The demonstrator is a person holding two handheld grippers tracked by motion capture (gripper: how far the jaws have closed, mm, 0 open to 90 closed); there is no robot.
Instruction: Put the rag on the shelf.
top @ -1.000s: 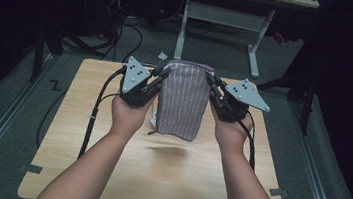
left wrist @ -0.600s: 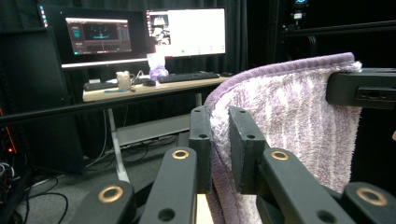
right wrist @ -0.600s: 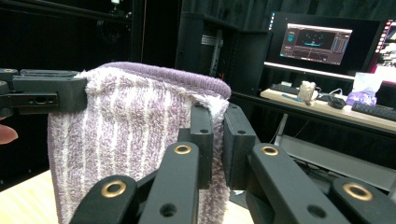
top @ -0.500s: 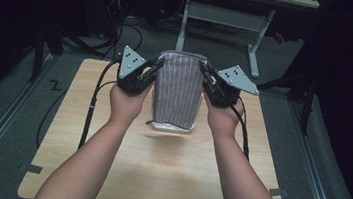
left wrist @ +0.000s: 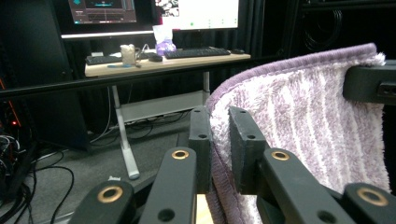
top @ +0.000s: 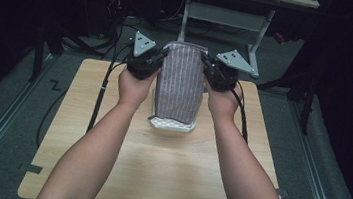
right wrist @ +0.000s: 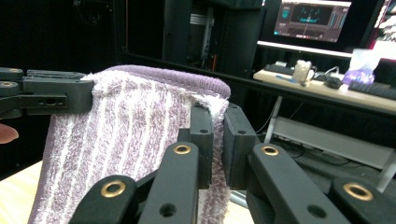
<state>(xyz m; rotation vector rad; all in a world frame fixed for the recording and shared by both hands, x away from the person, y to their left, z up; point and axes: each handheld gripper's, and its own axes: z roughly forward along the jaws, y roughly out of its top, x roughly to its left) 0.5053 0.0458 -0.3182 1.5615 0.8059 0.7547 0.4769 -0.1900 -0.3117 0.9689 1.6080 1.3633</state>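
Above wooden table (top: 155, 177), towel (top: 181, 82) hangs between left gripper (top: 161, 57) and right gripper (top: 204, 62), both pinching it.

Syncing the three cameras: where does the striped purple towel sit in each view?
High view: towel hangs top centre between left gripper and right gripper, lower end over a white tray.
Left gripper view: right half, its edge pinched in the near jaws.
Right gripper view: left and centre, corner pinched in the near jaws.
Shared landmark: the desk with white legs behind the table.
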